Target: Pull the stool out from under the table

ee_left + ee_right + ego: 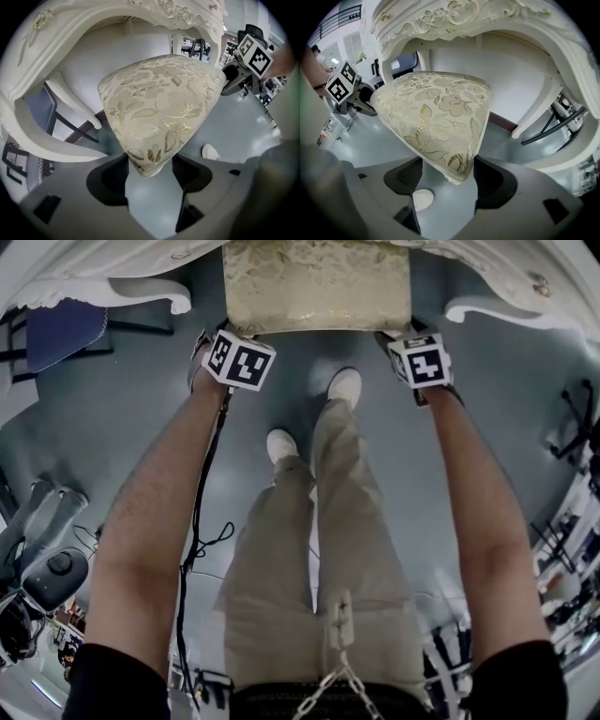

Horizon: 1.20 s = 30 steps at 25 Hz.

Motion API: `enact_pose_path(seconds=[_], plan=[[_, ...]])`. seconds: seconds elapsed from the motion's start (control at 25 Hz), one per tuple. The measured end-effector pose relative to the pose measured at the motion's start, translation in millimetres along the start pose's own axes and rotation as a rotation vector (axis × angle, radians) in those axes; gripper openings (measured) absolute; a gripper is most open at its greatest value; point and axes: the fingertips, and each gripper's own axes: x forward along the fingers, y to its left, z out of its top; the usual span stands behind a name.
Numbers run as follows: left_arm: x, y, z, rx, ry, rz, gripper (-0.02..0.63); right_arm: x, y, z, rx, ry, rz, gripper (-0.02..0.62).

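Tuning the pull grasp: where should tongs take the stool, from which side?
Take the stool by its cushion's two front corners, one per gripper, from the person's side. Its back sits under the table, so only the front is open; the padded corners taper and fit between the tongs, as the left gripper and right gripper have them now.

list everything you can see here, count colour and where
stool: 1, cream with gold floral seat, partly under the table
table: 1, white, carved, top of head view
blue chair: 1, blue, dark frame, far left by the table
floor: 1, grey, all round
shoes: 2, white, on the floor before the stool
trousers: 1, beige, centre
left gripper: 1, grey, closed on the stool's left front corner
right gripper: 1, grey, closed on its right front corner
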Motion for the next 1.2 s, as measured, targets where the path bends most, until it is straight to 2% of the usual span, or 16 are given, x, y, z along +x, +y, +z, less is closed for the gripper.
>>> enact_pose_path(seconds=[0.12,0.48,0.64,0.8,0.92,0.96,1.0,1.04,1.08,1.12,1.2], plan=[[2,-8,-6,0.008,0.0,-0.014,0.285,-1,14,-12,0.032,0.014,0.044,0.331],[10,-38,-33,0.046,0.033,-0.072,0.285,-1,28,-57,0.051,0.061,0.036,0.331],[10,-42,-40,0.042,0.037,-0.077,0.286,-4,34,-65,0.054,0.074,0.038,0.33],[10,-40,-41,0.037,-0.012,-0.062,0.286,-8,41,-67,0.064,0.074,0.038,0.331],[-3,-23,-49,-0.06,-0.084,-0.043,0.266,-15,43,-53,0.086,0.061,0.038,0.331],[-13,-15,-53,-0.121,-0.118,-0.021,0.234,-21,39,-45,0.106,0.03,0.027,0.33],[-27,-6,-55,-0.187,-0.165,0.007,0.158,-30,34,-37,0.132,-0.017,0.01,0.325],[-47,-2,-56,-0.252,-0.224,0.027,0.065,-44,31,-29,0.157,-0.074,-0.009,0.267],[-73,-4,-57,-0.307,-0.291,0.032,0.02,-63,32,-23,0.174,-0.14,-0.021,0.089],[-104,-12,-58,-0.344,-0.362,0.022,0.003,-86,38,-18,0.183,-0.214,-0.015,0.003],[-170,-31,-48,-0.377,-0.514,-0.023,0.003,-140,55,-1,0.186,-0.382,0.025,0.002]])
